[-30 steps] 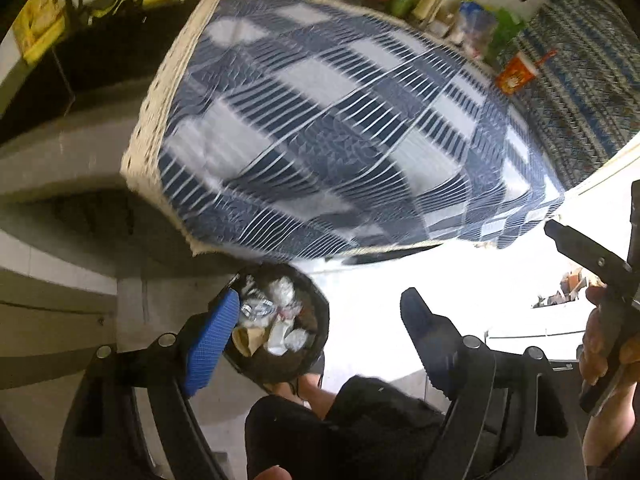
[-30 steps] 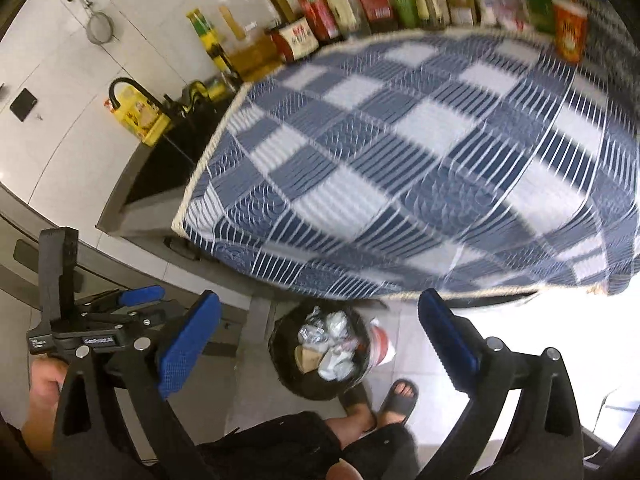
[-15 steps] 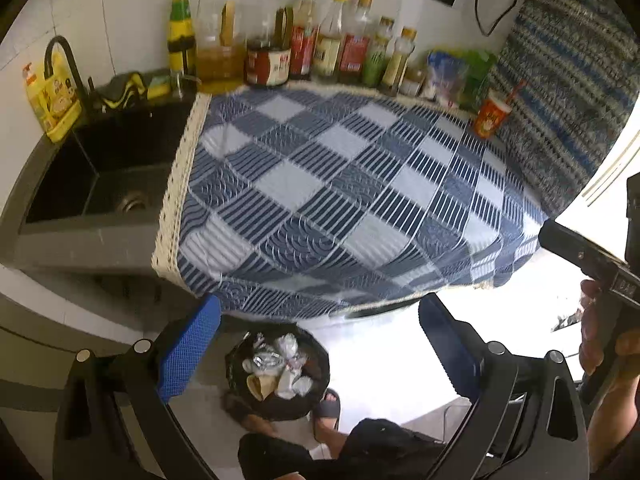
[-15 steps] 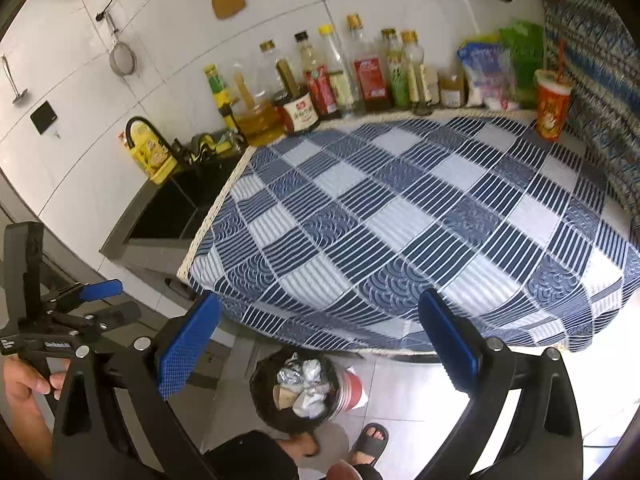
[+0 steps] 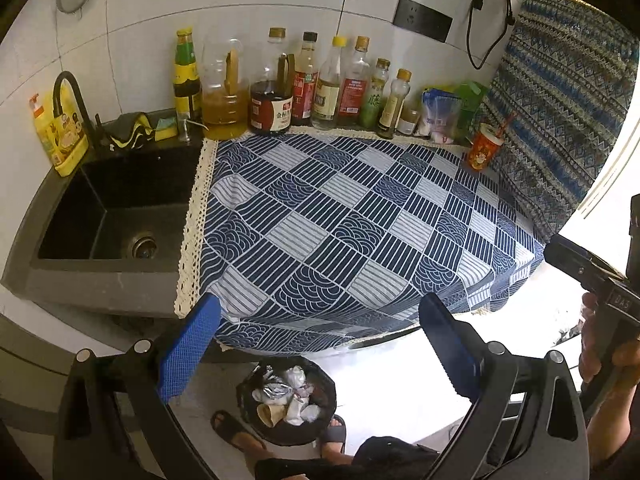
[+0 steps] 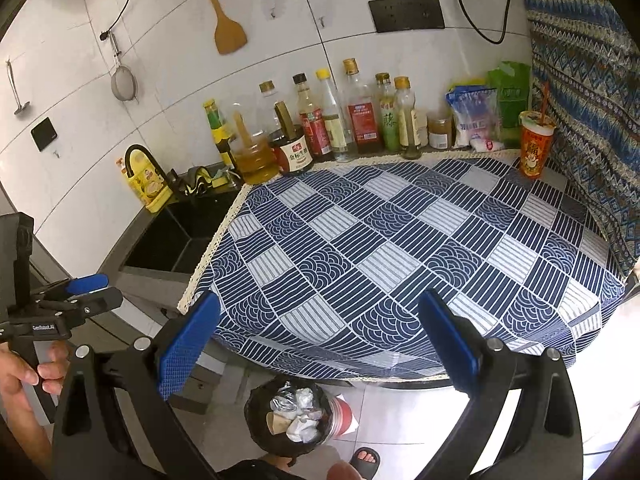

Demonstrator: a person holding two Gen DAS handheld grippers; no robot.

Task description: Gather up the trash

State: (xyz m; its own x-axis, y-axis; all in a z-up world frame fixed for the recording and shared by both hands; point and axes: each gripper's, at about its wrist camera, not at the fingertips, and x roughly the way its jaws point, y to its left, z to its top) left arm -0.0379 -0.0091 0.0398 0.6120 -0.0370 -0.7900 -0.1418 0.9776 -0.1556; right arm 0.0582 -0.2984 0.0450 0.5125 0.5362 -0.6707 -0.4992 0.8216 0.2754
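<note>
my left gripper point(image 5: 316, 348): black frame, blue ridged pads, silver screws | my right gripper point(image 6: 316, 344): same build | feet: dark sandals point(image 5: 236, 432) | legs: black shorts point(image 5: 392, 456)

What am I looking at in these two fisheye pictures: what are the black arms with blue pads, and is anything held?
No robot: a person holds a hand-held gripper in each hand, each carrying a camera looking along its fingers. The left hand-held gripper and the right hand-held gripper both stand open and hold nothing; the left's jaws have just been opening. Each view also catches the other tool at its edge. Ahead lies a counter under a blue checked cloth, with bottles and a red cup at the back. A full trash bin stands on the floor.
</note>
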